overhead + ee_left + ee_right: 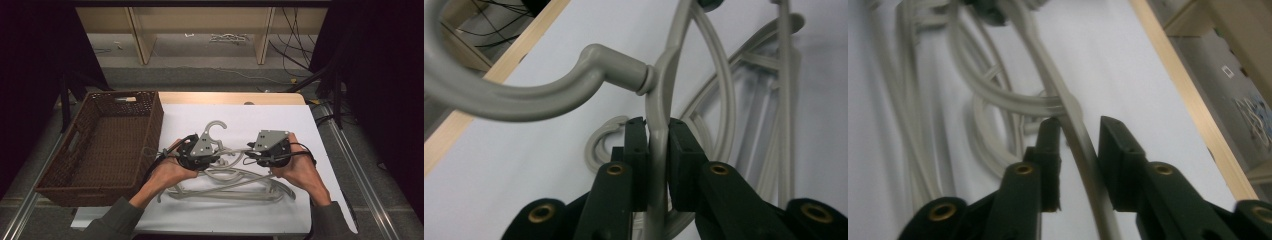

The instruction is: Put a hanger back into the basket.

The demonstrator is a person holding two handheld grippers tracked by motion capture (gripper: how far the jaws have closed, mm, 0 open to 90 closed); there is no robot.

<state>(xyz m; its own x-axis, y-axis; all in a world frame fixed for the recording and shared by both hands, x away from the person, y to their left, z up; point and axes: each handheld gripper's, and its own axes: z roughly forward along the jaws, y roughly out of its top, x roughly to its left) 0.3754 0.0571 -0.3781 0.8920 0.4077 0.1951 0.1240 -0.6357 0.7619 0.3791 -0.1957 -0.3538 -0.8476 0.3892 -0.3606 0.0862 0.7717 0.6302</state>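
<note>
Grey hanger (216, 131) is held raised above the white table (280, 120), over more hangers (235, 187). Left gripper (657, 131) is clamped on its frame just below the hook; right gripper (1075, 129) straddles its arm, pads apart and not pressing.

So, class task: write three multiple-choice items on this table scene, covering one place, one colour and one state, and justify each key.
1. Where is the wicker basket?
A. left of the white mat
B. right of it
C. on it

2. What colour are the hangers?
A. red
B. grey
C. black

3. The left hand-held gripper is
A. wide open
B. shut on a hanger
C. inside the basket

Key: A, it borders the white mat on the left; B, pale grey plastic; B, both pads press the hanger bar.
</note>
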